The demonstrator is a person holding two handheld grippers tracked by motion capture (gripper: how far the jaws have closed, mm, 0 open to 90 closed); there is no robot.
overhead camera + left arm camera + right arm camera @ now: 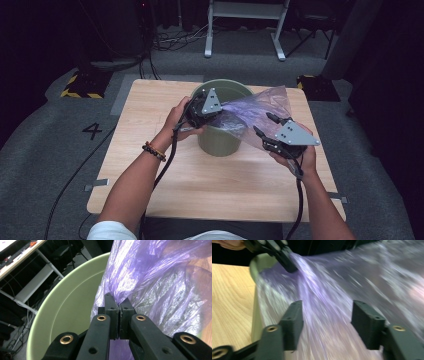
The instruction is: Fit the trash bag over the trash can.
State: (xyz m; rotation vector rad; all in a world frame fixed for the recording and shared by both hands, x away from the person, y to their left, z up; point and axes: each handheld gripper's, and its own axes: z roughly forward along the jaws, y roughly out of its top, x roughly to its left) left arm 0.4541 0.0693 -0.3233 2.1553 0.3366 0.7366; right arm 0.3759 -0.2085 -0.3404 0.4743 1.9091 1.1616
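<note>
High view: centre of frame, pale green bucket (220, 137) upright on the wooden table (200, 185), thin purple plastic bag (255, 107) draped over its rim and spreading toward the upper right. Left gripper (212, 114) at the bucket's near-left rim, clenched on a pinch of the bag film. Right gripper (265, 131) lower right of the bucket, jaws apart, tips at the bag's lower edge; grey three-cornered plate on top of each.

Left gripper view: two black jaws pressed together at centre, fold of purple plastic bag (155, 285) caught between the pads. Bucket (72, 305) interior curving across the left half, bag hanging over its rim on the right.

Right gripper view: blurred. Jaws standing wide at lower left and lower right, released, with purple plastic bag (329, 290) spread behind and between them; contact with the pads not clear. Left gripper (284, 258) at upper left, pinching the film. Bucket (258, 315) wall at left, table (229, 302) beyond.
</note>
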